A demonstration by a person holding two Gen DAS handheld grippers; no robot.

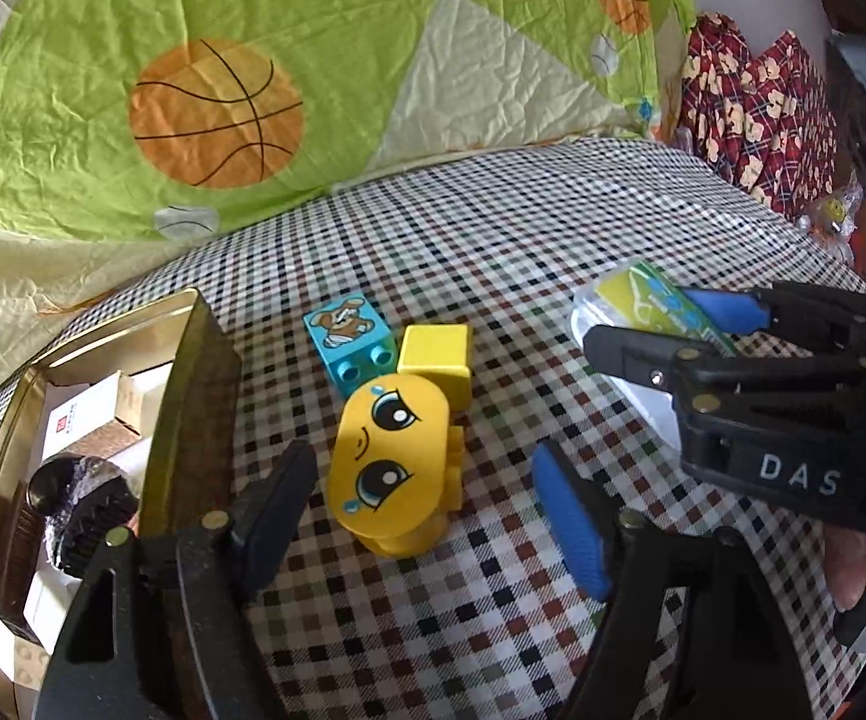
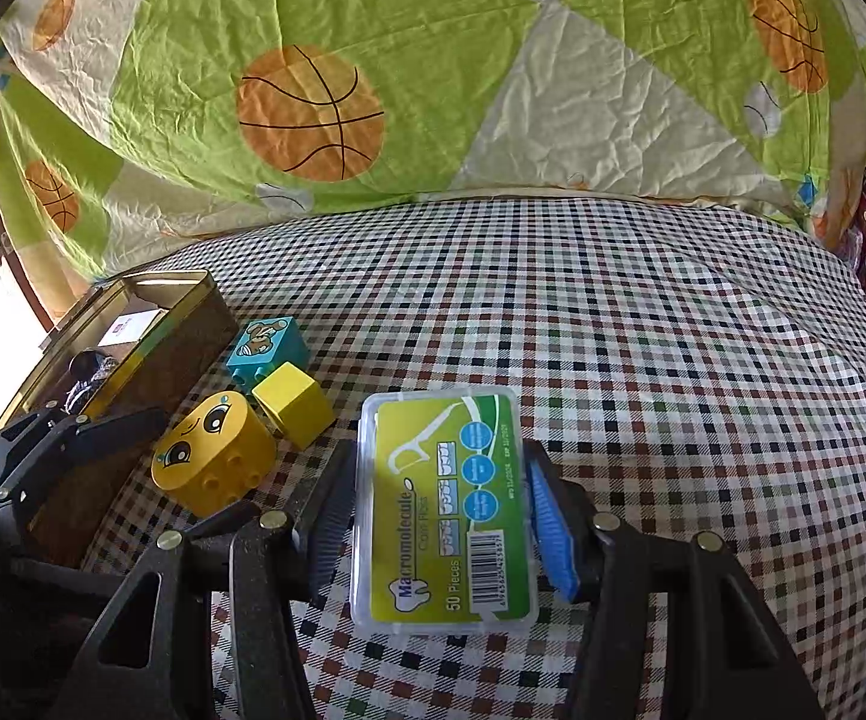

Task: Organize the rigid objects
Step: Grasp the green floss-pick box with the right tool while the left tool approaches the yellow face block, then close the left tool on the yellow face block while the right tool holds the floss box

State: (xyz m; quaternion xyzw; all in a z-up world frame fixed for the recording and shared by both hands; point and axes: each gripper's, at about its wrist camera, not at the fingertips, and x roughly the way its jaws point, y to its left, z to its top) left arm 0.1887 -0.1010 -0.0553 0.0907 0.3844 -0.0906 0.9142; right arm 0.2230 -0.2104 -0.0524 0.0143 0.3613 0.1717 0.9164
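Nearby, tin (image 1: 193, 396) beside yellow face block (image 1: 394, 462).

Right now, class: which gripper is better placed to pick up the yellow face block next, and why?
Left. The left gripper is open with the yellow face block between its fingers; the right gripper already holds the floss pick box.

My work surface is a checked cloth (image 2: 643, 330). Along its far edge a crumpled green-and-cream quilt (image 2: 433, 60) with basketball prints rises like a wall. At its far right corner lies red patterned fabric (image 1: 757, 114). Daylight glares from the left.
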